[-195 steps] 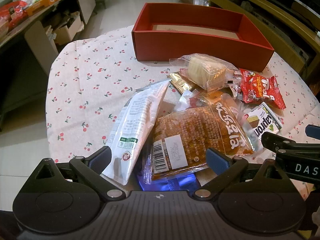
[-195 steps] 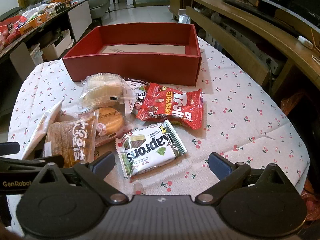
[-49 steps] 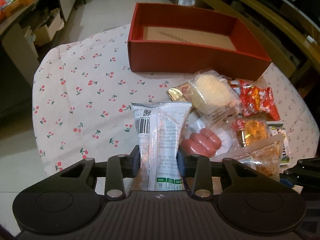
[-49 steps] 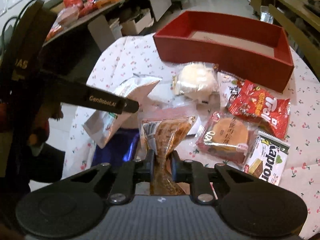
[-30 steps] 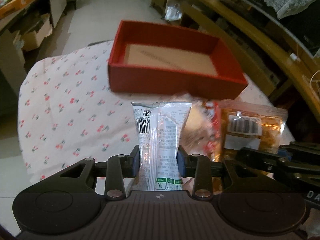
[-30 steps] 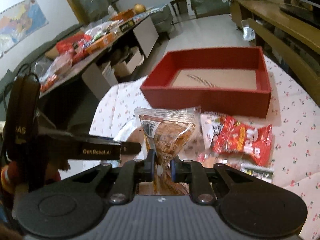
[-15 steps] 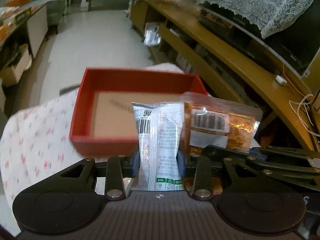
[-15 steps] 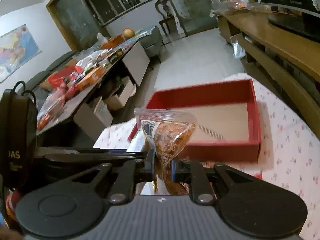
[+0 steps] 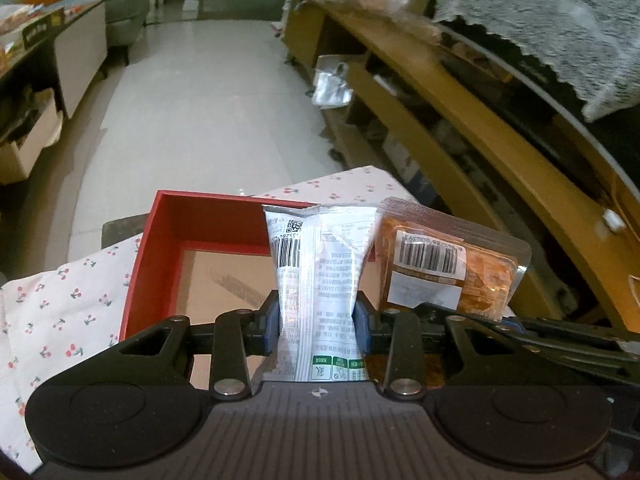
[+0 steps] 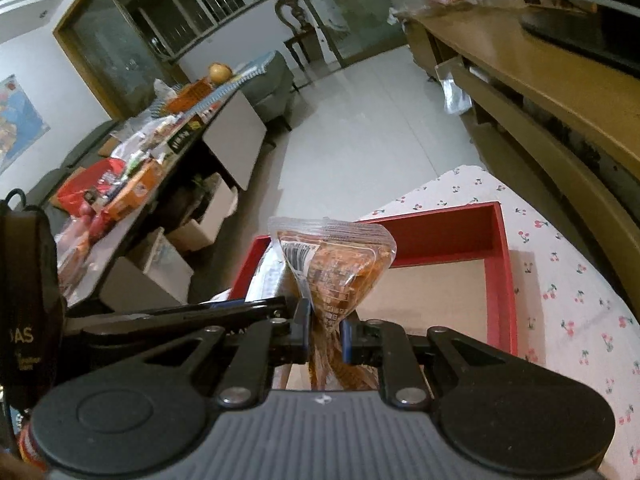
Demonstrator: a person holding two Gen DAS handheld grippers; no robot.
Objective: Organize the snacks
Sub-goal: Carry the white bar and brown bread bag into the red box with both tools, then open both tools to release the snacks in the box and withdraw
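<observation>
My left gripper [image 9: 318,320] is shut on a white snack packet [image 9: 320,272] with a barcode and green marks, held upright above the open red box [image 9: 160,248]. My right gripper [image 10: 325,334] is shut on a clear packet of brown snack [image 10: 334,268], also held over the red box [image 10: 498,280]. That brown packet shows in the left wrist view [image 9: 444,264], just right of the white one. The right gripper's arm [image 9: 560,340] sits close beside my left gripper. The box's cardboard floor is bare where it shows.
The box stands on a white cherry-print tablecloth [image 9: 52,320], which also shows in the right wrist view [image 10: 580,300]. A wooden bench [image 9: 500,152] runs along the right. A cluttered side table [image 10: 132,184] stands to the left across a tiled floor [image 9: 192,100].
Both grippers have moved forward with their packets, from beside the snack pile to above the red box. The box now lies right under them. Both grips are unchanged.
</observation>
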